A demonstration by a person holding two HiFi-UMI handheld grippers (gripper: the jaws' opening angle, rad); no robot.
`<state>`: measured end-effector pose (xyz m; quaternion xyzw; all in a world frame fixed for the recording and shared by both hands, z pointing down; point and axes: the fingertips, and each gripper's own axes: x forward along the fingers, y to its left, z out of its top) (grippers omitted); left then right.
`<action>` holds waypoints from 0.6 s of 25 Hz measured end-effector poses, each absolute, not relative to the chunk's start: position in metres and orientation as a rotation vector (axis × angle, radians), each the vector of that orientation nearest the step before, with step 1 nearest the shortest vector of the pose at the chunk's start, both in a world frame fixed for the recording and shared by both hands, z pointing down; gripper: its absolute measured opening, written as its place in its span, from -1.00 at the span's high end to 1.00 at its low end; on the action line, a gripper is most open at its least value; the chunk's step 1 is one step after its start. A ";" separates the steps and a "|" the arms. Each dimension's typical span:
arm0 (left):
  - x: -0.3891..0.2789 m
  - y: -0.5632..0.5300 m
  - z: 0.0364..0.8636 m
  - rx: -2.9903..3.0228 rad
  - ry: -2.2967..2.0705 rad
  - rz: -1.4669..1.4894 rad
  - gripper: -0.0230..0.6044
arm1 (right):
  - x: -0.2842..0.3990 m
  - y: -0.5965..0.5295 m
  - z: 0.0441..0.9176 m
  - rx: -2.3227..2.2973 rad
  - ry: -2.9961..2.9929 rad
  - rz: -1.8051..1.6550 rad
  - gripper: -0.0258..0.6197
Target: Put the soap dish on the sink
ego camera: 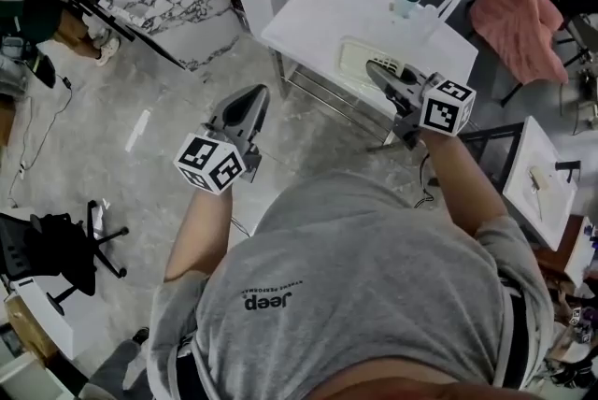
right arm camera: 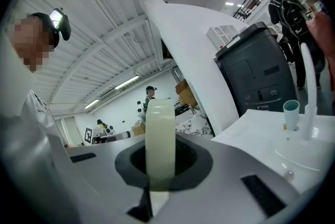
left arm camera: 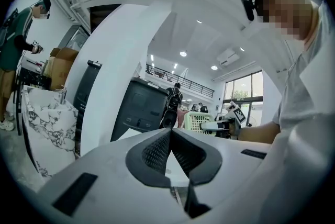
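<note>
Ahead of right hand-held gripper [ego camera: 383, 74]: sink counter [ego camera: 322, 10] | jaws pinch soap dish [ego camera: 358, 59] by thin rim | risk: dish pivots, slips, or clips cup [ego camera: 407, 2] beyond | left hand-held gripper [ego camera: 254, 95] closed, empty

right claw [ego camera: 381, 73] holds the soap dish [ego camera: 353, 60] over the white sink [ego camera: 318, 6]; left claw [ego camera: 249, 102] hangs above the floor [ego camera: 112, 127].

The soap dish [ego camera: 355, 57] looks like pale cream plastic, smooth, faintly translucent along its edge. The sink [ego camera: 318, 1] is glossy white and smooth on top, standing on thin shiny metal legs [ego camera: 322, 96]. The left gripper [left arm camera: 170, 131] and right gripper [ego camera: 376, 71] have matt grey plastic shells. The left one's pads [left arm camera: 156, 152] are black, finely ribbed rubber. The floor [ego camera: 121, 174] is polished grey stone. A pink cloth [ego camera: 519, 6] beyond the sink's right corner looks soft and matt.
</note>
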<state>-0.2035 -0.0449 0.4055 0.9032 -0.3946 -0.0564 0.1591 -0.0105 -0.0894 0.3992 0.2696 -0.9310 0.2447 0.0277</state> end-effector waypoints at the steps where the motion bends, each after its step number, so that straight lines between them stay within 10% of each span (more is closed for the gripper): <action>1: -0.205 -0.048 0.407 2.580 -1.128 -0.161 0.88 | -0.014 -0.093 0.399 0.826 -2.872 0.757 0.73; 15: -0.196 -0.103 0.410 2.529 -1.279 -0.118 0.88 | -0.012 -0.173 0.410 0.674 -2.907 0.782 0.73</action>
